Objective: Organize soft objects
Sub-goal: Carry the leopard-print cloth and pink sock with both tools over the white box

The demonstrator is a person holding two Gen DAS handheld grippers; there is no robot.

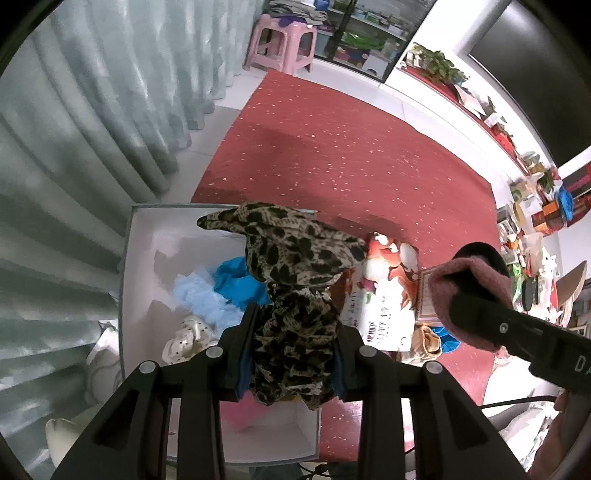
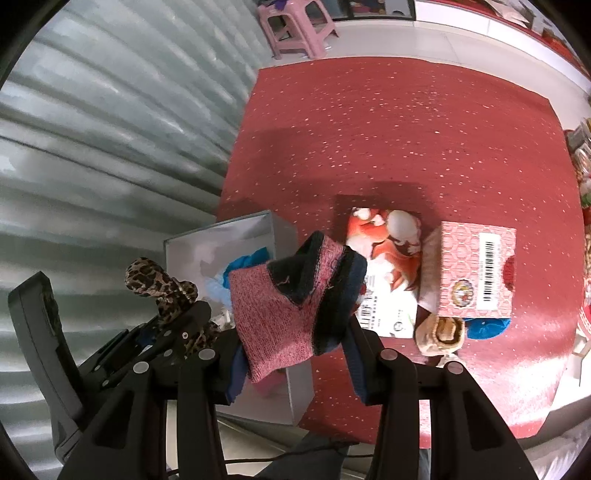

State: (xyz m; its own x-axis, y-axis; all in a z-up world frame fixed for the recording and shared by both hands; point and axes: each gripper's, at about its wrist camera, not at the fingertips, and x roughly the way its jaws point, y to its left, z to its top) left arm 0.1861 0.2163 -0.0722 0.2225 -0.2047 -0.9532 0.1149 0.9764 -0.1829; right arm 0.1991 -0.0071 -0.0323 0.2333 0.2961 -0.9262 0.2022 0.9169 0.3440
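Note:
My left gripper is shut on a leopard-print cloth, which bunches up between the pads and hangs over an open grey box. Inside the box lie light blue and bright blue cloths, a spotted cream one and something pink. In the right wrist view my right gripper is shut on a pink knit piece with black and navy edges, held over the same box's right side. The left gripper with the leopard cloth shows to its left.
The box stands on a red speckled carpet beside a grey curtain. To the right lie a carton with a red fish picture, a pink patterned carton, a beige plush item and a blue cloth. A pink stool stands far back.

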